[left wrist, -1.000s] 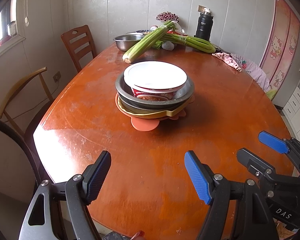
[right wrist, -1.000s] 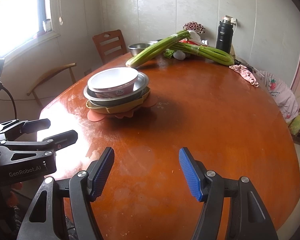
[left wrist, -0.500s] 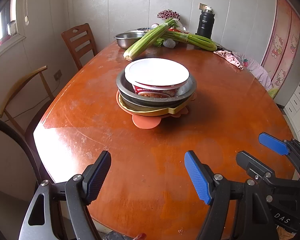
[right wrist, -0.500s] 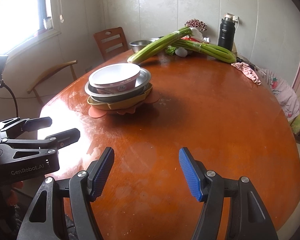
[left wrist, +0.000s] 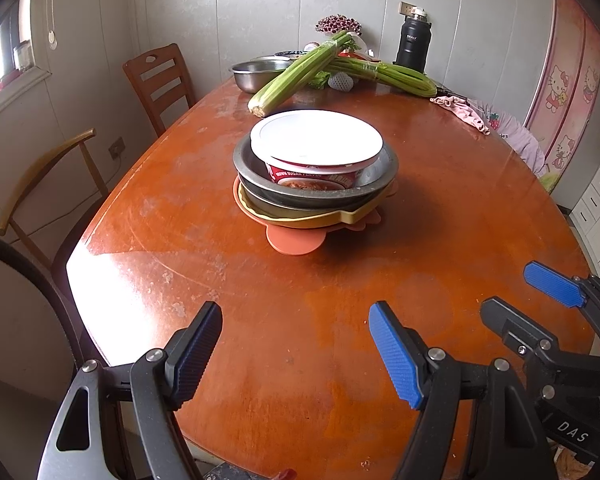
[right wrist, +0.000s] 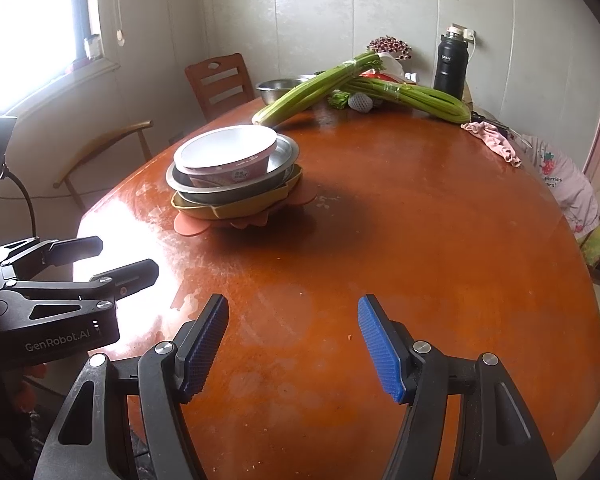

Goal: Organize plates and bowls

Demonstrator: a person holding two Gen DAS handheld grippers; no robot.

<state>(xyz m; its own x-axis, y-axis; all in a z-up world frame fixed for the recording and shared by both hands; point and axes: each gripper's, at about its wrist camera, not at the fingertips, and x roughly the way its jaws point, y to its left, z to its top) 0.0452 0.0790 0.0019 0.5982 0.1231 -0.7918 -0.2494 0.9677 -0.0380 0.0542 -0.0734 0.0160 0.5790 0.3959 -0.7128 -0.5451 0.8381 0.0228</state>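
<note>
A stack stands mid-table: a white paper noodle bowl (left wrist: 316,140) (right wrist: 228,148) with a red label sits in a steel bowl (left wrist: 384,168) (right wrist: 284,160). Under them lie a yellow plate (left wrist: 300,222) (right wrist: 236,210) and an orange flower-shaped mat (left wrist: 296,242) (right wrist: 192,226). My left gripper (left wrist: 296,344) (right wrist: 112,260) hovers open over bare table near the front edge, well short of the stack. My right gripper (right wrist: 292,328) (left wrist: 532,300) is open too, beside it on the right. Neither holds anything.
At the far end of the wooden table (left wrist: 440,208) lie two celery bunches (left wrist: 300,76), a steel basin (left wrist: 256,74), a black flask (left wrist: 414,46) and a pink cloth (left wrist: 464,110). Two chairs (left wrist: 160,80) stand along the left edge.
</note>
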